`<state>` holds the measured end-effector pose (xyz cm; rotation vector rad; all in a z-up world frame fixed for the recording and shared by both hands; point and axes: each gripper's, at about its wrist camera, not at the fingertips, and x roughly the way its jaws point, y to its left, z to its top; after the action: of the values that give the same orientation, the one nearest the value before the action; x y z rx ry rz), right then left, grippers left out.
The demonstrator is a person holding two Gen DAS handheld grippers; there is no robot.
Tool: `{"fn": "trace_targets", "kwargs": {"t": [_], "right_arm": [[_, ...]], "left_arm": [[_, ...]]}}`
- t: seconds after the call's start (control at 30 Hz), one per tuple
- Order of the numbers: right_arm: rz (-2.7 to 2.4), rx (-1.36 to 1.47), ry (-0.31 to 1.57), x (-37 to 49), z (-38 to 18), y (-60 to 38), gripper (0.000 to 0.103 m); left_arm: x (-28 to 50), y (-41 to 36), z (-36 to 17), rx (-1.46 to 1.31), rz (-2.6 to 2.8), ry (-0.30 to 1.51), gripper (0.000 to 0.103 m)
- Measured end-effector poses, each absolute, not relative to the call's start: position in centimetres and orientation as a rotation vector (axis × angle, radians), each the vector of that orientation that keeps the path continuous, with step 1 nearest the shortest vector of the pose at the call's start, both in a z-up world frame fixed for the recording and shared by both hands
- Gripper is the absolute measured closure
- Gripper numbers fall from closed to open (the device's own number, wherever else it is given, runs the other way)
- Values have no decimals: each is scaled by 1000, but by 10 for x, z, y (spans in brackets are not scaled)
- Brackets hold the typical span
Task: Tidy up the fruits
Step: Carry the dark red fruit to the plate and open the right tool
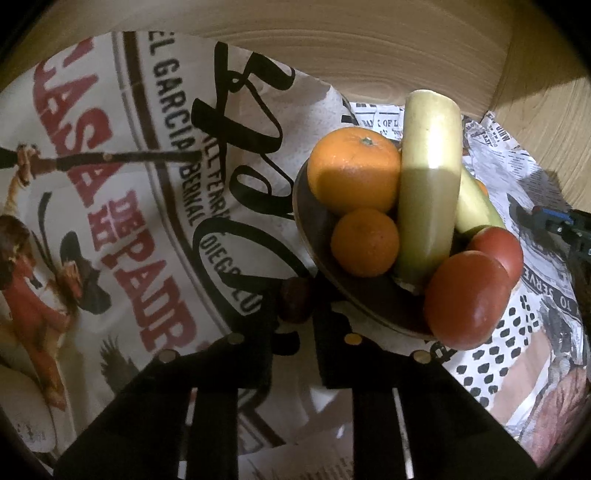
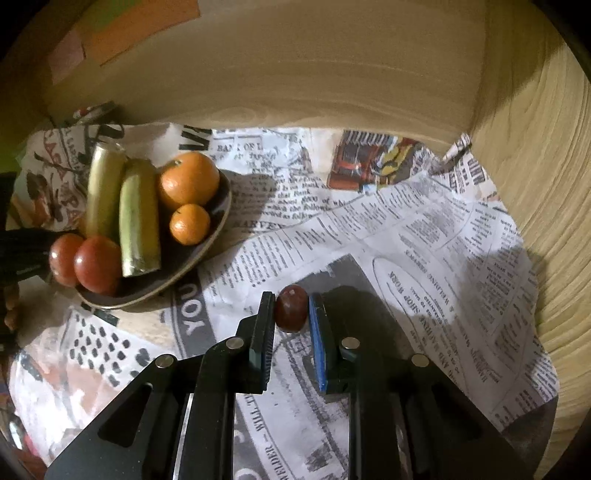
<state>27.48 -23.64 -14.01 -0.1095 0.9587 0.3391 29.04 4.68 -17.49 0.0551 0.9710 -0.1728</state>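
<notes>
A dark bowl point(image 1: 369, 314) point(image 2: 207, 236) holds two oranges point(image 1: 354, 170) point(image 2: 188, 179), two bananas point(image 1: 430, 177) point(image 2: 138, 218) and two red round fruits point(image 1: 467, 299) point(image 2: 98, 264). My left gripper point(image 1: 295, 306) is just in front of the bowl's near rim, shut on a small dark red fruit point(image 1: 293, 295) in shadow. To the right of the bowl, over the newspaper, my right gripper point(image 2: 291, 299) is shut on another small dark red fruit point(image 2: 291, 312), both pads touching its sides. In the right wrist view the left gripper's dark body point(image 2: 22, 254) shows at the left edge.
Newspaper sheets point(image 2: 406, 229) and a printed poster sheet point(image 1: 110, 184) cover the surface. A wooden wall point(image 2: 295, 74) runs along the back and turns in at the right point(image 2: 535, 147). Coloured paper patches point(image 2: 140, 26) are on the wall at upper left.
</notes>
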Motion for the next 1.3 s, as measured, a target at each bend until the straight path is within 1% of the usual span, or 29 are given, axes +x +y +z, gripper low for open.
{"fn": "trace_targets", "kwargs": {"t": [0.23, 0.53, 0.67, 0.97, 1.3], "right_arm": [[376, -116, 911, 265, -123, -226, 86], [432, -141, 853, 256, -101, -202, 86], [465, -155, 836, 256, -96, -189, 86], [522, -189, 846, 260, -104, -160, 86], [497, -180, 935, 284, -134, -159, 86]], "left_arm": [[280, 54, -163, 20, -177, 944, 85], [256, 44, -128, 29, -230, 835, 85], [252, 36, -120, 29, -255, 812, 85], [260, 25, -129, 9, -270, 837, 85], [266, 18, -145, 57, -263, 868, 85]]}}
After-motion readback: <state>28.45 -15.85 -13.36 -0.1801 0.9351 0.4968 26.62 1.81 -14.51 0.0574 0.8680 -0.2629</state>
